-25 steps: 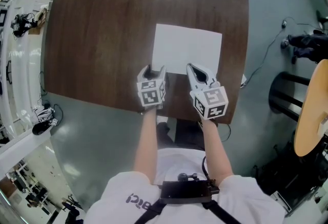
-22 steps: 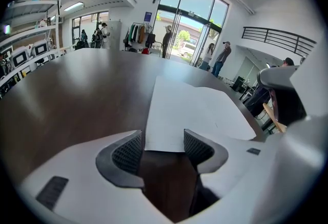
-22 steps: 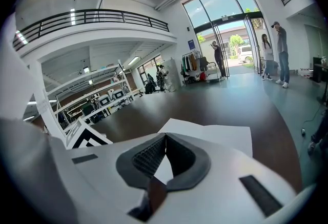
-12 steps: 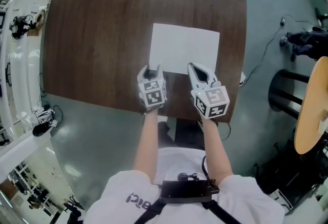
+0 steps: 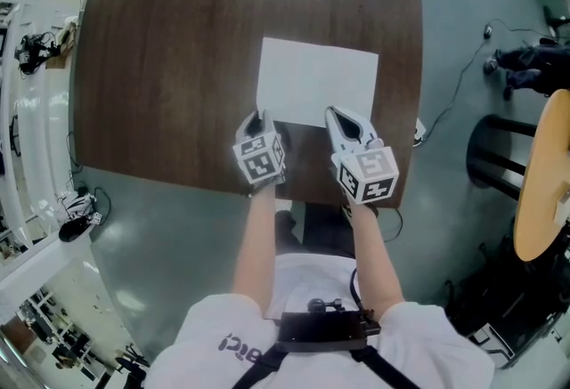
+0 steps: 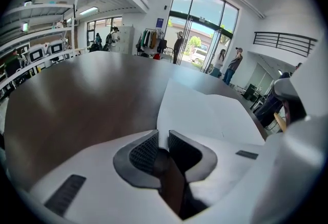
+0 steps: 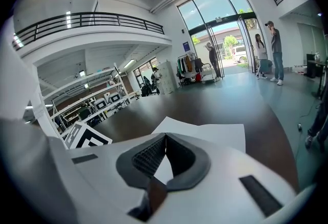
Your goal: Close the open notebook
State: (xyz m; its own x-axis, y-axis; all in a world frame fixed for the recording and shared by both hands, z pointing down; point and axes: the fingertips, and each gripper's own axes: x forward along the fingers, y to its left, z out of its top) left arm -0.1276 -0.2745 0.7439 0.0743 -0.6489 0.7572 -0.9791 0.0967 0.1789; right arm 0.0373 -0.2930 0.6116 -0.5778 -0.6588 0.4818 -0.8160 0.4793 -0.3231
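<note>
The left hand-held gripper [image 5: 258,118] is closing its jaws around the notebook's [image 5: 318,80] near corner. The right hand-held gripper [image 5: 331,114], at the notebook's near edge, is pinched together.

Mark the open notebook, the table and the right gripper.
notebook [image 5: 318,80], head view, middle of its white open page.
table [image 5: 169,49], head view, bare dark wood left of the notebook.
right gripper [image 7: 165,135], right gripper view, where its jaws' tips meet.

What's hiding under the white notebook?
The brown table is under the notebook; you can see it poking out on every side of the pages. The part right beneath is covered, so anything flat tucked there can't be seen.
</note>
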